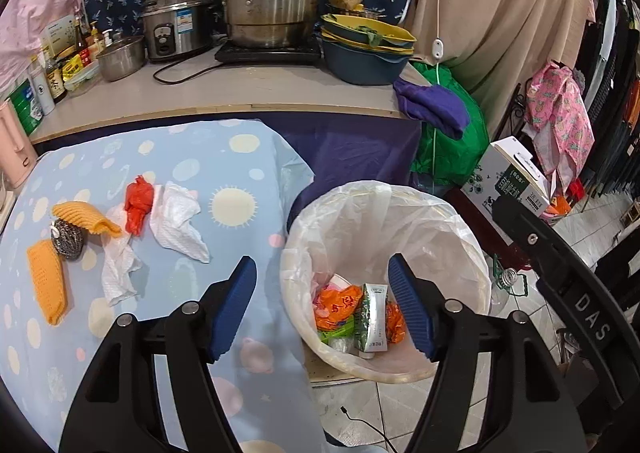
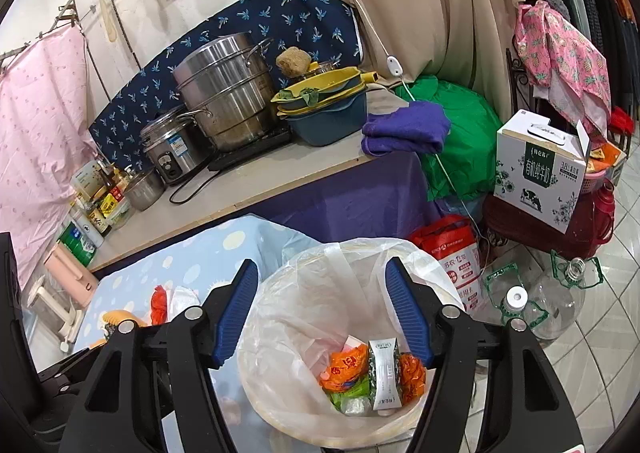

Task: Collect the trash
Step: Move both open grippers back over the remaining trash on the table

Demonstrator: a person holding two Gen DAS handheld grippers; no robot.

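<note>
Inside the lined bin (image 2: 280, 317), a crushed carton (image 2: 385, 377), print unreadable.

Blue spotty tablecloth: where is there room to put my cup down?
On the tablecloth, the bare patch is around the printed sun, between the white tissue and the bin. The left side is crowded: orange cloths, steel scrubber, red bag.

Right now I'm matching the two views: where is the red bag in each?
Left wrist: red bag on the spotted cloth, left of centre, beside a white tissue.
Right wrist: red bag low left, partly behind the left jaw.
Shared landmark: the bin.
</note>
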